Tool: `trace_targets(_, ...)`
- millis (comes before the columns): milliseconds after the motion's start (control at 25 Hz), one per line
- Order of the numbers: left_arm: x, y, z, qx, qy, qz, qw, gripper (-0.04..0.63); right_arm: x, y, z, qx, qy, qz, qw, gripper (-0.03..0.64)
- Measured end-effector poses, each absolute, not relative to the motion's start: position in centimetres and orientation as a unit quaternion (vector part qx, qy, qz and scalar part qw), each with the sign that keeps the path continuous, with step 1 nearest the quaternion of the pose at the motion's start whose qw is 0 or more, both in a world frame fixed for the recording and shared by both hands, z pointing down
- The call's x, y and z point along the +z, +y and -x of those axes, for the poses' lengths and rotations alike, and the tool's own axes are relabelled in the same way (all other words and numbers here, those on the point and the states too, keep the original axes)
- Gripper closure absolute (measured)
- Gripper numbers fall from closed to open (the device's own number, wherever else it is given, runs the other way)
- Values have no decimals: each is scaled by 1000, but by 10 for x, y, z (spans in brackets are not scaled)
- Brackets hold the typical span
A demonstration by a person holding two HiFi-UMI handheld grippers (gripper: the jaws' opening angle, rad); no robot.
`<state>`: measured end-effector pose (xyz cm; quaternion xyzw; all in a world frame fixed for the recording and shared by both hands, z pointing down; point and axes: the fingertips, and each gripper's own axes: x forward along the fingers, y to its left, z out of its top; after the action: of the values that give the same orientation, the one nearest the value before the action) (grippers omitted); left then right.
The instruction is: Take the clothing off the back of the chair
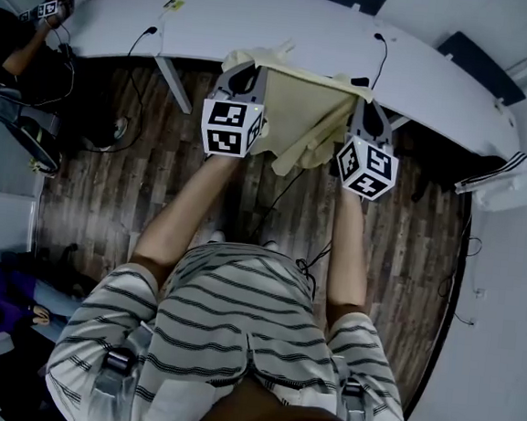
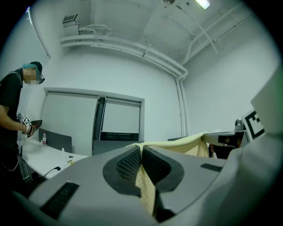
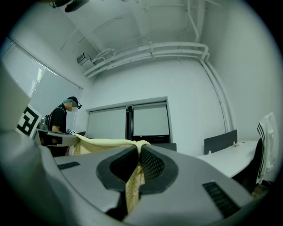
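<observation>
Desk (image 1: 261,26) behind, yellow garment (image 1: 313,118) pinched in L gripper (image 2: 141,150), R gripper (image 3: 139,152) fingers (image 3: 152,165)

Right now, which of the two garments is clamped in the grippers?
The pale yellow garment: left gripper and right gripper are both shut on its top edge. The white dark-striped garment hangs untouched off to the right.

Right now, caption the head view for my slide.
From above: left gripper and right gripper each shut on a pale yellow garment, held stretched between them by a curved white desk.
</observation>
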<state>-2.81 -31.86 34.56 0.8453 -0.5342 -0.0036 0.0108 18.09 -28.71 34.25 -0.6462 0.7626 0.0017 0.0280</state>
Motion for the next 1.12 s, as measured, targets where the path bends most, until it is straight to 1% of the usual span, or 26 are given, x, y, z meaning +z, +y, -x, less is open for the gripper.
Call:
trace_targets(720,316,-288,37,-36,-519,-854,3,571,317,-262,-172,8,762,646,45,592)
trace_targets(1120,315,-272,43,-43,-513,-857,12,571,310,-248,-166,13,761,647,43,592)
